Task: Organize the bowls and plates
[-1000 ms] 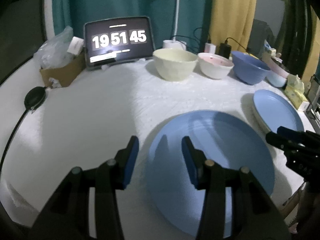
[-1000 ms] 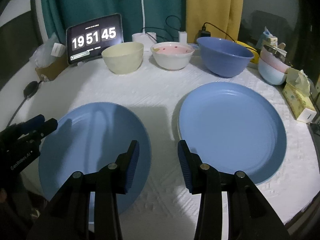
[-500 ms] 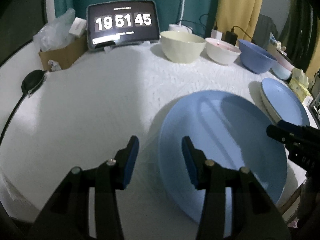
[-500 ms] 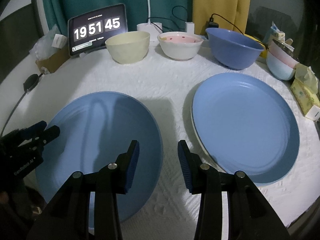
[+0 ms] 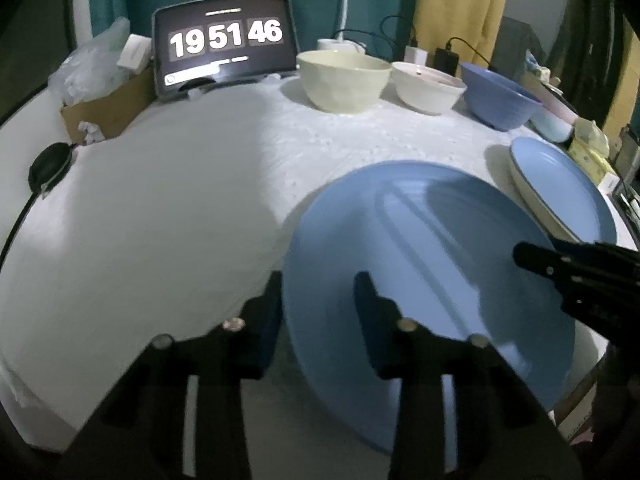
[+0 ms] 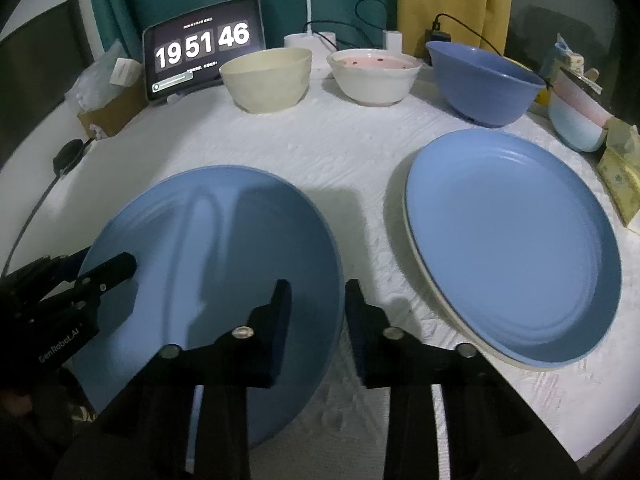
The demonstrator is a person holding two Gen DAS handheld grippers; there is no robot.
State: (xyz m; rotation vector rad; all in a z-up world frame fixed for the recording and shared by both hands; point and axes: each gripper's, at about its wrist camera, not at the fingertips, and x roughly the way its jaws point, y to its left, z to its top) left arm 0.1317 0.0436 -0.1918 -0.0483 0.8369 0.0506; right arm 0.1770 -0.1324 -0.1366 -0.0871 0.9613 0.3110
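A large blue plate (image 5: 432, 264) (image 6: 224, 264) lies at the table's front. My left gripper (image 5: 318, 308) is open and straddles its left rim, one finger outside, one over the plate. My right gripper (image 6: 316, 312) is open and straddles its right rim. Each gripper shows in the other's view: the right one in the left wrist view (image 5: 560, 268), the left one in the right wrist view (image 6: 92, 276). A second blue plate (image 6: 512, 240) (image 5: 560, 192) rests on a white plate to the right. A cream bowl (image 6: 266, 78), a white-pink bowl (image 6: 374, 76) and a blue bowl (image 6: 484, 80) line the back.
A tablet clock (image 6: 202, 64) and a cardboard box with bags (image 5: 100, 96) stand at the back left. A black cable with a puck (image 5: 48, 168) runs along the left edge. Stacked pastel bowls (image 6: 576, 120) and a tissue pack (image 6: 622, 176) sit at the right.
Both grippers have moved forward and down, closing in on the near blue plate from either side until each straddles its rim. The jaws stay open.
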